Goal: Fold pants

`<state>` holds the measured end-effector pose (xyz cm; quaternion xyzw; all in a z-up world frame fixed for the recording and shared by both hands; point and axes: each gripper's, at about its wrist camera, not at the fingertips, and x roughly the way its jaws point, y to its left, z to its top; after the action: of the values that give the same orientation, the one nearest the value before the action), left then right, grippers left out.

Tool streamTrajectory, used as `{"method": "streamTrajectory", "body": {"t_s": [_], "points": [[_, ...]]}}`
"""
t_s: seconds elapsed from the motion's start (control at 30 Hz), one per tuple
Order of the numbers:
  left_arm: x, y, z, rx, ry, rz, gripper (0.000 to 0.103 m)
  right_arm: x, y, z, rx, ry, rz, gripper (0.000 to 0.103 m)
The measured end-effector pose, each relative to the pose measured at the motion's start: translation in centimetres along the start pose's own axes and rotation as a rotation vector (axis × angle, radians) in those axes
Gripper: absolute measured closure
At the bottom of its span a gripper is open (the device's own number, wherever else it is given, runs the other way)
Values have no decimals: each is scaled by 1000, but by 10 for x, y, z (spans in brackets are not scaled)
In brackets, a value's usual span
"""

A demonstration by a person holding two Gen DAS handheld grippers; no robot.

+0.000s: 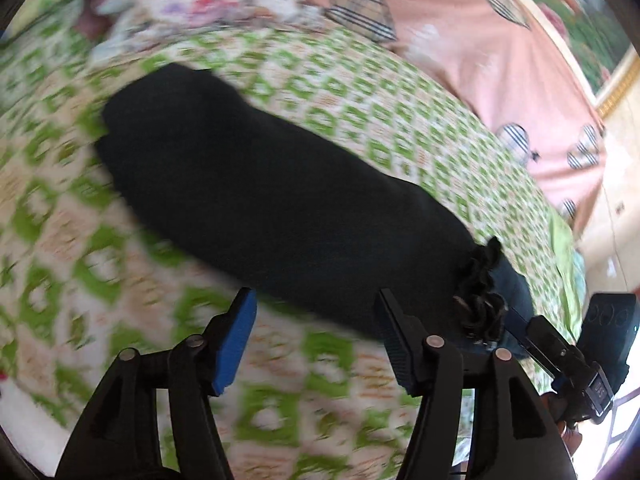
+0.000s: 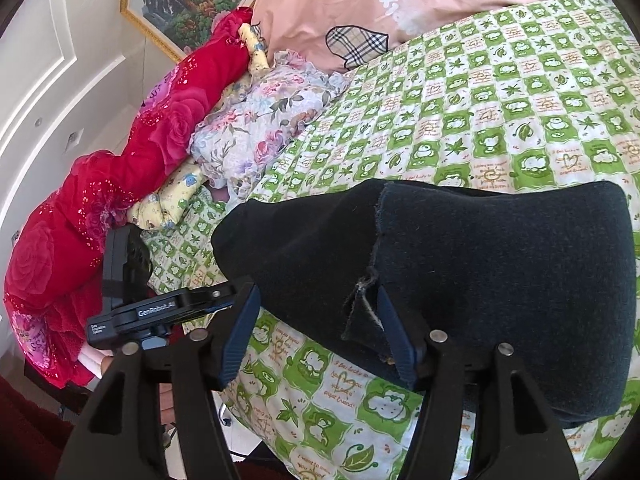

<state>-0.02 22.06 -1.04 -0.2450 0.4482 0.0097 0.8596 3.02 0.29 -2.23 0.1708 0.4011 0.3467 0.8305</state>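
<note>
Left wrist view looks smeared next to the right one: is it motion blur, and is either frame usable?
Left wrist: motion blur smears the bedspread and the pants; the gripper stays sharp. Right wrist: crisp, evenly lit, pants readable, fisheye bending at edges.

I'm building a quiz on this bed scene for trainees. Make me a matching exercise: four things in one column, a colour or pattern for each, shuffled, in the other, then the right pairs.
Things:
1. folded fleece pants
2. checked bedsheet
3. rose-print blanket
4. large pillow with plaid hearts

Colours:
A. pink
B. green and white
C. black
D. red

Pairs: 1-C, 2-B, 3-D, 4-A
</note>
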Motion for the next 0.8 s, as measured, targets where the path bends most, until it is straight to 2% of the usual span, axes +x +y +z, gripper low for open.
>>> {"method": "streamTrajectory", "body": {"t_s": [0.27, 0.47, 0.6, 0.8], "points": [[-13, 52, 6, -150, -12, 21, 37, 17, 16, 1, -49, 27, 18, 39], [-15, 73, 13, -212, -7, 21, 37, 32, 28, 10, -98, 43, 24, 38], [-13, 87, 21, -296, -4, -12, 36, 43, 34, 17, -120, 56, 27, 38], [-11, 103, 31, -375, -11, -19, 35, 60, 42, 23, -138, 83, 45, 38]]}}
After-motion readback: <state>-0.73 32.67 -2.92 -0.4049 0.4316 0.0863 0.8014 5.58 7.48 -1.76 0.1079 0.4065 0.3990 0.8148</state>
